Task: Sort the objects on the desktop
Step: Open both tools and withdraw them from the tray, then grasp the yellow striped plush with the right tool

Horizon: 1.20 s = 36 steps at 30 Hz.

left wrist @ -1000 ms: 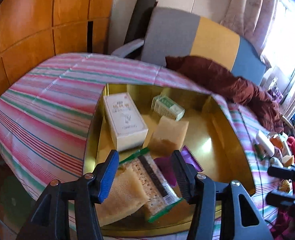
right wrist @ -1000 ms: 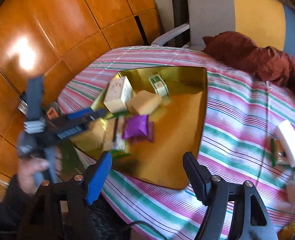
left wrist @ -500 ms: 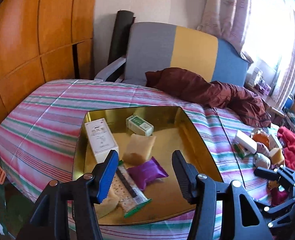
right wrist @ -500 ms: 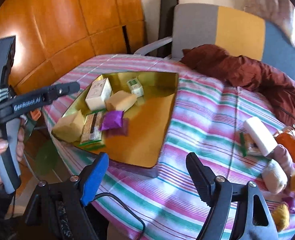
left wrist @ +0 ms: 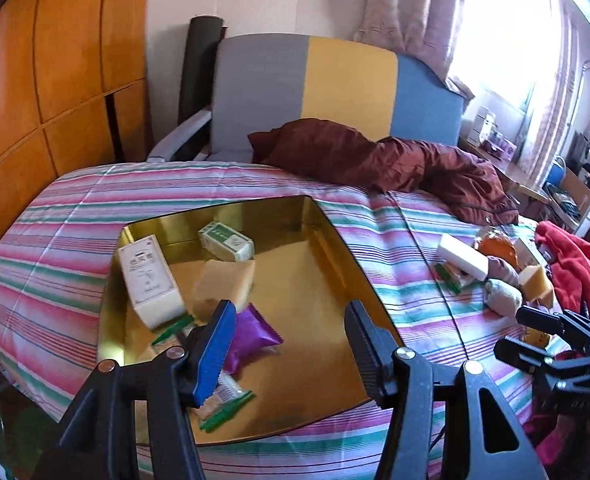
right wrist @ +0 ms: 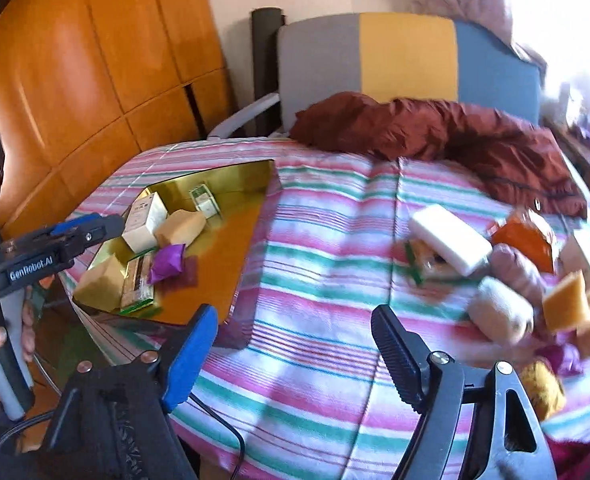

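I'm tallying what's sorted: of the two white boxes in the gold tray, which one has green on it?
The smaller box near the tray's far wall; the taller box beside it is plain white.

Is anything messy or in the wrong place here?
Yes. A heap of things lies jumbled on the striped cloth, outside the gold tray. In the tray, the packets and boxes lie crooked, some overlapping.

Home living rm: armchair (left wrist: 335,84), curtains (left wrist: 411,4), wood cabinets (left wrist: 55,60), striped tablecloth (left wrist: 175,184).
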Each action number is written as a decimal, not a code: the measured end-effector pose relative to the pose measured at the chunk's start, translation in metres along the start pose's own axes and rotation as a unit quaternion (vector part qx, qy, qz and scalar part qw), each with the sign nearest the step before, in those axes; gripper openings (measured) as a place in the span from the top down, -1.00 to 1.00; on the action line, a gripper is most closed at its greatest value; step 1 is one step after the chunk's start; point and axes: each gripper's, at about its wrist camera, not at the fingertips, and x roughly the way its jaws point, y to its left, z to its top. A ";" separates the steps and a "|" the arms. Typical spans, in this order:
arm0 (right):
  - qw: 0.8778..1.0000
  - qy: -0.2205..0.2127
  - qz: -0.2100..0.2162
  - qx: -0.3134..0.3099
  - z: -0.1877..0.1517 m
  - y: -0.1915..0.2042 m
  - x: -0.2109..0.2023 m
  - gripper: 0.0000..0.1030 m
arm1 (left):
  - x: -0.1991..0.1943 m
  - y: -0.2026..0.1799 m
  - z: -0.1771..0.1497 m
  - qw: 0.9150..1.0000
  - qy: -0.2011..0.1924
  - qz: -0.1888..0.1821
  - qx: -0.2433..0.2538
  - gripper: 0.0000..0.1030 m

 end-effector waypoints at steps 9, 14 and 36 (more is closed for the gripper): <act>0.997 0.017 -0.049 0.062 -0.006 -0.056 -0.024 -0.54 | 0.011 -0.021 -0.002 0.999 0.018 -0.048 0.013 -0.22; 0.989 0.033 -0.089 0.112 -0.007 -0.110 -0.053 -0.54 | 0.014 -0.035 -0.002 0.996 0.022 -0.089 0.021 -0.22; 0.943 0.268 -0.121 0.154 -0.014 -0.207 0.014 -0.60 | 0.039 -0.066 -0.001 0.988 0.065 -0.135 0.041 -0.27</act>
